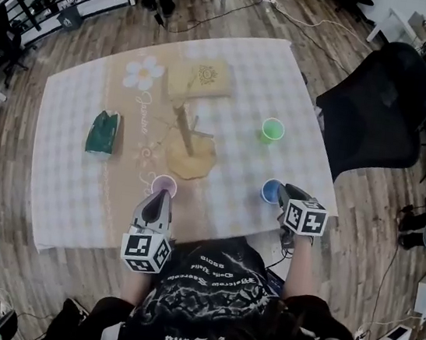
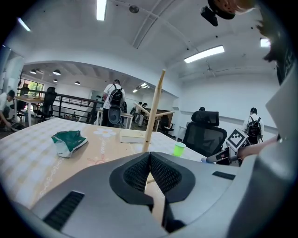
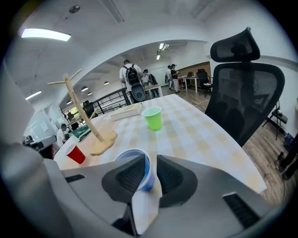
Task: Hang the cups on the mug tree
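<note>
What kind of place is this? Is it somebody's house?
Probably not a house: it looks like a big shared office or lab. There is a black office chair, people with backpacks farther back, and long strip lights on the ceiling.

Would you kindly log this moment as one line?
left gripper: shut, empty | right gripper: open around blue cup wall, not clamped | mug tree: bare

Bright ceiling strip lights (image 2: 101,9) overhead, fisheye bending and dark corners.
</note>
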Available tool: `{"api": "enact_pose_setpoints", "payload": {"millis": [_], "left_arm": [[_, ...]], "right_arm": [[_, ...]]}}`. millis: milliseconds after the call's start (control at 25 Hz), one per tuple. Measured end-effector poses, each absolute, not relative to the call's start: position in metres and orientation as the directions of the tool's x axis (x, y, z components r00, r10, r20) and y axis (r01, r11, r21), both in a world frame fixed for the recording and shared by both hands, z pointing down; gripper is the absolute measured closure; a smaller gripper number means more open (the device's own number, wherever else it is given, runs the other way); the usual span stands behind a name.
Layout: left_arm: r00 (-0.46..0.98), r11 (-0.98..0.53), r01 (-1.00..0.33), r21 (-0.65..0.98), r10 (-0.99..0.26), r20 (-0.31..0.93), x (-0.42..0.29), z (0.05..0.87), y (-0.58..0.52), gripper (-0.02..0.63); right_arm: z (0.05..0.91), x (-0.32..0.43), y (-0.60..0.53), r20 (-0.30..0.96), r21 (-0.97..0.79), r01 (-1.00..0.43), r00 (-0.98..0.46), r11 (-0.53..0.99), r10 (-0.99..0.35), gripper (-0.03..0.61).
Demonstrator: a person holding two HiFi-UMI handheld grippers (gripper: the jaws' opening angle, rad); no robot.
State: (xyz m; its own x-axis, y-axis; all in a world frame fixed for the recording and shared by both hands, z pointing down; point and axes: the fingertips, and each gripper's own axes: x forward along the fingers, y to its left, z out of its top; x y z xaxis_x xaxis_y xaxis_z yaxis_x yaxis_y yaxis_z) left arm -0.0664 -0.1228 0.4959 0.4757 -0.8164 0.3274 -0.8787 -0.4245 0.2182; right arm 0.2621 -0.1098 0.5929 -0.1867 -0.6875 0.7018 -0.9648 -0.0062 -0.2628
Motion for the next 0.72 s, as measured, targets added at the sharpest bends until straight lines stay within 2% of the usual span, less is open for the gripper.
{"api": "enact_pose_setpoints", "payload": {"millis": [160,240,720], "left_arm": [[0.462,-0.410,-0.886,0.218,-0.822,0.332,-0.067,0.497,-0.126,0.594],[0.458,-0.407,-0.888,0.215,-0.824,0.333,-0.067,0.498,-0.126,0.594],[0.448,-0.387,-0.891,0.239,-0.834,0.322,-0.072,0.496,-0.129,0.594]], "right_arm": [[0.599,0.258,-0.111,0.723,-0.251,-0.967,-0.219,0.046,-0.655,0.491],[0.600,0.258,-0.113,0.723,-0.247,-0.968,-0.220,0.052,-0.655,0.534],[0.562,0.252,-0.136,0.658,-0.190,-0.974,-0.217,0.120,-0.721,0.540]]}}
